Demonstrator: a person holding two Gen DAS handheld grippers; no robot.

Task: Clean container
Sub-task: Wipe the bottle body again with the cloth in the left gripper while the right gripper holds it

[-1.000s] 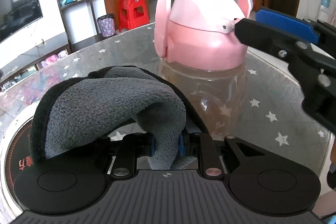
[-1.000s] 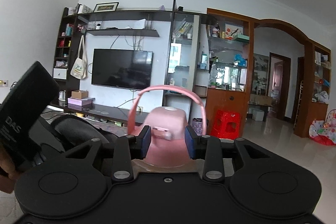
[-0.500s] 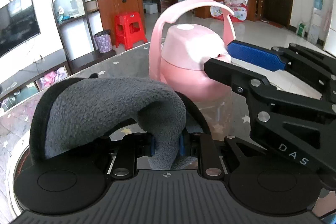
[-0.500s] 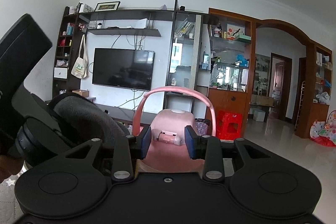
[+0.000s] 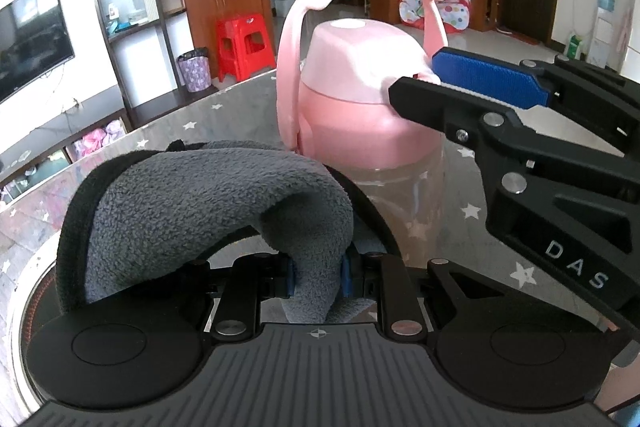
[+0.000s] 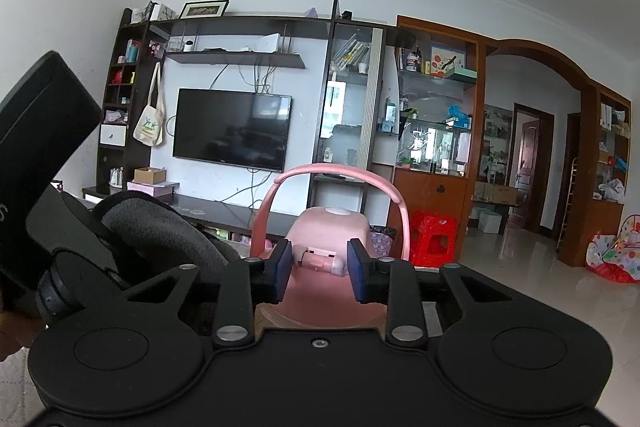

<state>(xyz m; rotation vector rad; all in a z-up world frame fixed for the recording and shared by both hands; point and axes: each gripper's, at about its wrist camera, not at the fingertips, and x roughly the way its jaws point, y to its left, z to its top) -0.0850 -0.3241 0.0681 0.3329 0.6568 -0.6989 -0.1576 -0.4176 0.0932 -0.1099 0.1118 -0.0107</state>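
Where stars dot it, grey tabletop (image 5: 224, 115) before television (image 6: 232, 133).

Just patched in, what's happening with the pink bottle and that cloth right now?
A person is working two handheld claws at a star-patterned table. The left claw is clamped on a folded grey cloth, held near the pink bottle but not touching it. The right claw is level with the bottle's pink lid, its jaws closing around the latch at the lid's front. No wiping is under way yet.
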